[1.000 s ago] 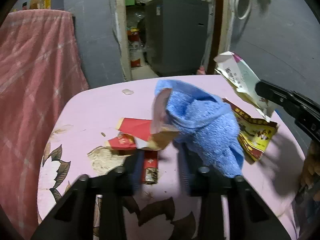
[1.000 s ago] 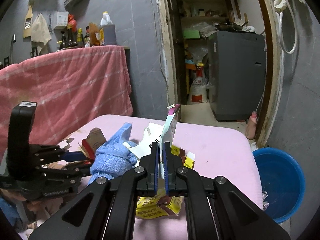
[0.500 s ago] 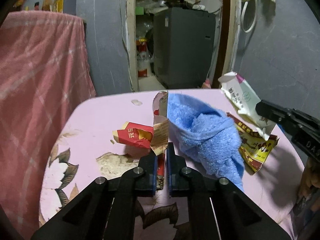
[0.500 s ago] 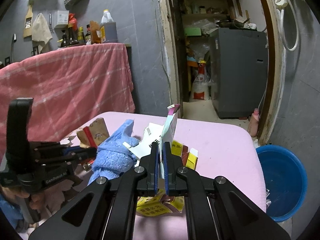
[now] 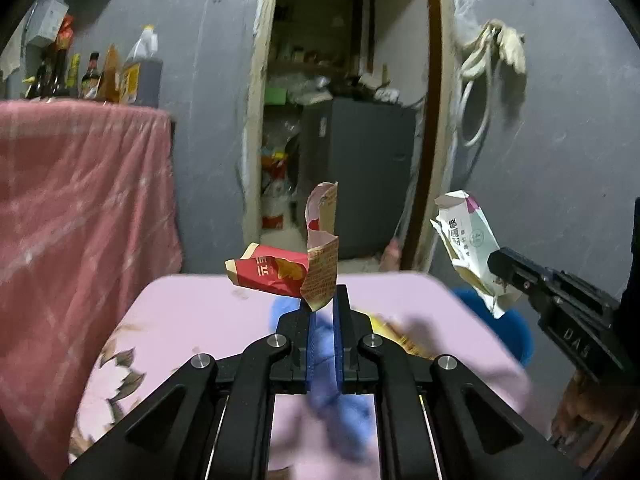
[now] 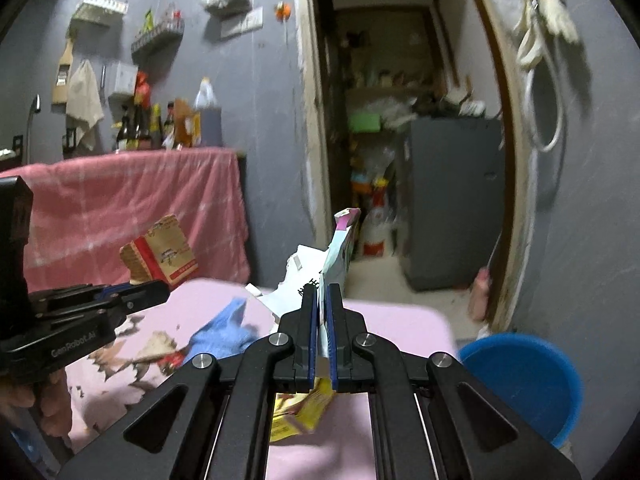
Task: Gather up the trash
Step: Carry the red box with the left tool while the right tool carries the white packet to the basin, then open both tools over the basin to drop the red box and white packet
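My left gripper (image 5: pixel 323 300) is shut on a torn red and brown paper carton (image 5: pixel 288 268) and holds it in the air above the pink table (image 5: pixel 192 312). The carton also shows in the right wrist view (image 6: pixel 160 256), with the left gripper (image 6: pixel 156 290) below it. My right gripper (image 6: pixel 322 296) is shut on a crumpled white and pale blue carton (image 6: pixel 336 256), also lifted off the table. That carton shows at the right of the left wrist view (image 5: pixel 464 240). A yellow wrapper (image 6: pixel 300 412) lies on the table under the right gripper.
A blue cloth (image 6: pixel 228 332) and a small red scrap (image 6: pixel 172 360) lie on the table. A blue bucket (image 6: pixel 524 380) stands on the floor right of the table. A pink-draped counter (image 6: pixel 140 208) is at the left. A doorway with a grey appliance (image 6: pixel 452 200) is behind.
My left gripper closed on the red and brown carton and lifted it off the table. My right gripper rose slightly with the white carton still in it.
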`<state>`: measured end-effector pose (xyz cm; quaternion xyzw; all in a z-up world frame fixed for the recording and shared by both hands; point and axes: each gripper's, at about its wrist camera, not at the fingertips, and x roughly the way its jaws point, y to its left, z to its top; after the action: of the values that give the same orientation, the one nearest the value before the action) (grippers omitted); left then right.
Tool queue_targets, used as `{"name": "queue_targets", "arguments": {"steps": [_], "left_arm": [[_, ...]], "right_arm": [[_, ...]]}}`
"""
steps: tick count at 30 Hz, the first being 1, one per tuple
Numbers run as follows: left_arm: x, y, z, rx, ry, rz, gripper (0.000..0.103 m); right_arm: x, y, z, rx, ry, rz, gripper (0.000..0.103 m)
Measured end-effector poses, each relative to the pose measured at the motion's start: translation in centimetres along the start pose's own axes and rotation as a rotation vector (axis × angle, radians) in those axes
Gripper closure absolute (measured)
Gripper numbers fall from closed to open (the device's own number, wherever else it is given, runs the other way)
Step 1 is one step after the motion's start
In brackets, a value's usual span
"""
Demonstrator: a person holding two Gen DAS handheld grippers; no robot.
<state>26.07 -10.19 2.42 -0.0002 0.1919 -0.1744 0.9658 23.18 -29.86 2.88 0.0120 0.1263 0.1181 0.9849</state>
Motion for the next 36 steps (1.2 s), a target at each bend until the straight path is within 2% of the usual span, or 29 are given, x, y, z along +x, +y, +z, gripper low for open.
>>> {"name": "queue_targets", "arguments": {"steps": [5,10,17,21,25,29,32,36], "left_arm": [[0.2,-3.2,2.0,-0.018,-0.078,-0.043,0.097],[1.1,-8.2,3.4,-0.006,-0.155,-0.094,0.097],[4.4,-14.7,4.7,-0.027,-0.190,-0.177,0.097],[6.6,-18.6,4.7,-0.019,-0.194,-0.214,0.097],[9.1,-21.6,4.2,-0.013,-0.178,-0.224,0.097],[11.2,-22.8,3.7,-0.021,-0.139,-0.227,0.097],[13.1,-23.6,3.3,-0.017,-0.085,-0.217,0.097],[16.0,-23.8,2.4,-0.031,0.040,-0.204,0.097]], "right_arm": [[-2.0,-2.3,1.1,-0.013,-0.078,-0.071,0.100],[-4.1,-5.6,1.6,-0.020,-0.141,-0.166,0.100],[-5.9,-12.3,1.7,-0.003,-0.170,-0.282,0.100],[-6.9,-16.5,1.2,0.051,-0.179,-0.329,0.100],[-7.2,-19.8,0.6,0.073,-0.178,-0.360,0.100],[-6.5,-21.9,-0.3,0.098,-0.153,-0.360,0.100],[-5.5,-23.3,-1.2,0.125,-0.106,-0.354,0.100],[-3.8,-24.8,-2.4,0.169,-0.044,-0.347,0.100]]}}
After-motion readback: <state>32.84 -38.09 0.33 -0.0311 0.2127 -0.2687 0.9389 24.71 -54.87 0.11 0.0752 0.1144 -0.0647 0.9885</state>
